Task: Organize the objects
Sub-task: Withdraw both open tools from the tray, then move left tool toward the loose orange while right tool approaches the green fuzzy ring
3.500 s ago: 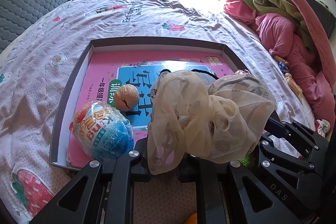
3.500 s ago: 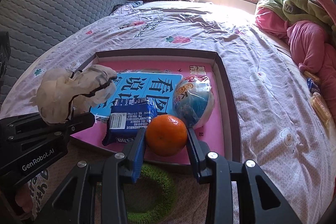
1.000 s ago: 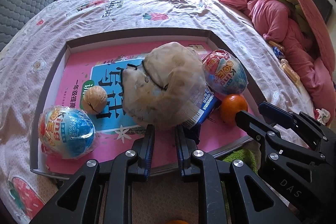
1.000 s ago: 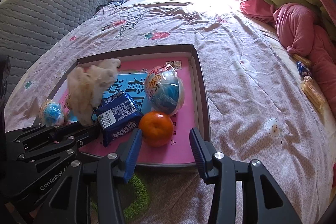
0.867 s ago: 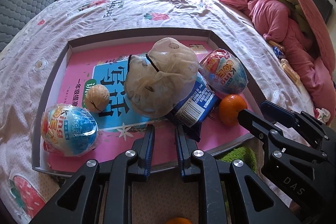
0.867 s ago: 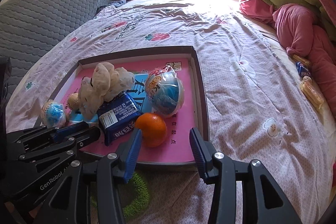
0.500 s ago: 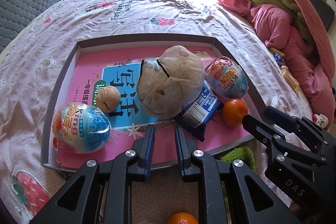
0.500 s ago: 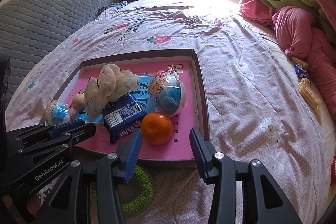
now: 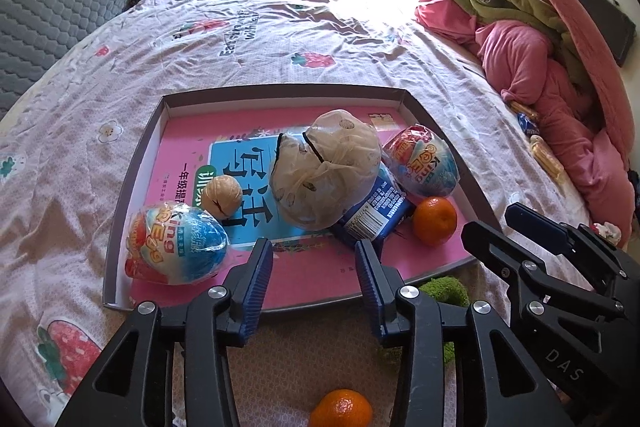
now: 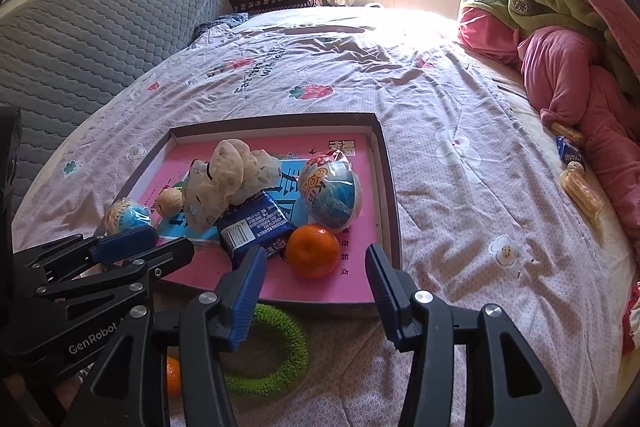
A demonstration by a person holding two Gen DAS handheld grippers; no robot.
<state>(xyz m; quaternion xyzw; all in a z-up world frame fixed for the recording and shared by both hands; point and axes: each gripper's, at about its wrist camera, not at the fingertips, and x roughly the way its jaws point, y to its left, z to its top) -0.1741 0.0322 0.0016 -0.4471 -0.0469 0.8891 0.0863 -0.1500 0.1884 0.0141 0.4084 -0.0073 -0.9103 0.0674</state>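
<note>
The left tongs (image 9: 314, 259) stand released with nothing between their blue pads; their jaws have just been opening, and they hang over the near edge of the shallow tray (image 9: 132, 183). The right tongs (image 10: 316, 277) are also released and empty, just short of the same near edge, with a mandarin (image 10: 313, 250) lying in the tray right ahead of them. Inside the tray, a crumpled beige cloth bundle (image 9: 326, 169) sits near the middle, resting partly on a blue snack packet (image 9: 374, 209). A walnut (image 9: 221, 190) lies left of the bundle, and a wrapped toy egg (image 9: 176, 243) fills the tray's near left corner. A second wrapped egg (image 9: 420, 161) lies by the tray's right wall, beyond the mandarin. Outside the tray, against its near edge, a green fuzzy ring (image 10: 272, 351) rests on the floral bedsheet (image 9: 280, 39), and another mandarin (image 9: 342, 409) lies nearer than that.
</note>
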